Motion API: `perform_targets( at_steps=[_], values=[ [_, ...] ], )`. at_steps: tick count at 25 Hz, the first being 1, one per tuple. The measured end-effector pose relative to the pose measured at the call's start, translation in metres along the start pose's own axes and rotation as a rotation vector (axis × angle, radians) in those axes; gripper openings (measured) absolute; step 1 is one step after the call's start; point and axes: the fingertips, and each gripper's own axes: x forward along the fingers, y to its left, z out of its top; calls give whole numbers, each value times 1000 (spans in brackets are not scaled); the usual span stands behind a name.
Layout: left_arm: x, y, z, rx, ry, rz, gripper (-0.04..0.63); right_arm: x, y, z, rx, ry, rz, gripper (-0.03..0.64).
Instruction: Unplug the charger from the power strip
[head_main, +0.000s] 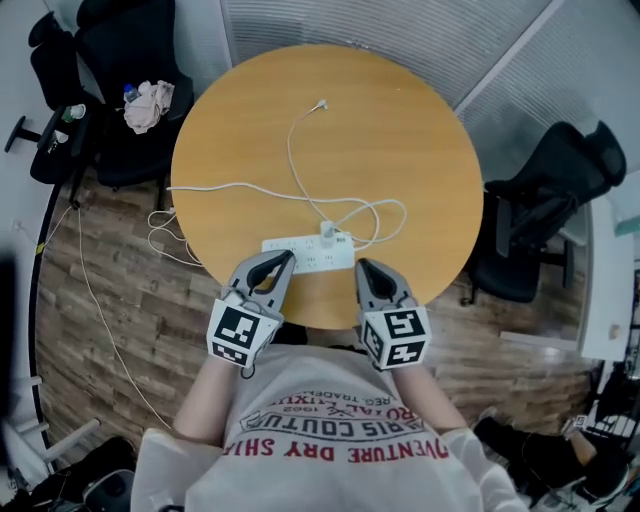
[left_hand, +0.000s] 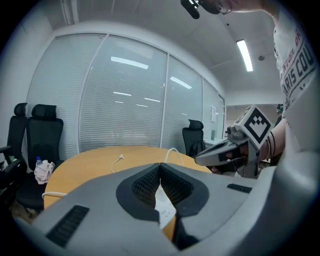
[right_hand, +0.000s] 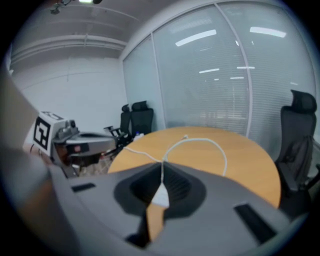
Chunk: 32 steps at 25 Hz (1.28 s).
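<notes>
Your left hand-held gripper and right hand-held gripper are both closed and empty beside the power strip at the counter edge, so tugging the plugged-in charger without pinning the strip may drag it off

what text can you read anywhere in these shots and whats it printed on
"VENTURE DRY SHI": red, upside down on the person's shirt, cut off at both ends
"RIS COUTU": the next shirt line, also cut off
"COU": same shirt, in the left gripper view
Smaller shirt lines: too blurred to read
power strip print: too small to read
marker cubes: square patterns only, no words
</notes>
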Motion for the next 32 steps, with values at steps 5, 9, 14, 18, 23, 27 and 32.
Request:
perform_targets(
  at_steps=[5, 9, 14, 18, 23, 27, 32],
  values=[
    [28, 8, -37, 37, 104, -63, 34, 37, -9, -29, 15, 103, -7, 29],
    [51, 10, -80, 16, 204, -104, 34, 58, -10, -58, 15, 192, 6, 29],
    [76, 13, -135, 7, 314, -128, 34, 79, -6, -77, -14, 263, 19, 29],
    [83, 17, -160, 19, 407, -106, 34, 93, -2, -81, -42, 297, 20, 31],
    [89, 18, -169, 11, 481, -88, 34, 108, -2, -85, -50, 324, 6, 155],
    [92, 16, -177, 49, 548, -89, 34, 121, -4, -86, -41, 345, -9, 179],
    [93, 16, -178, 36, 555, -106, 34, 141, -8, -91, -15, 386, -42, 192]
  ],
)
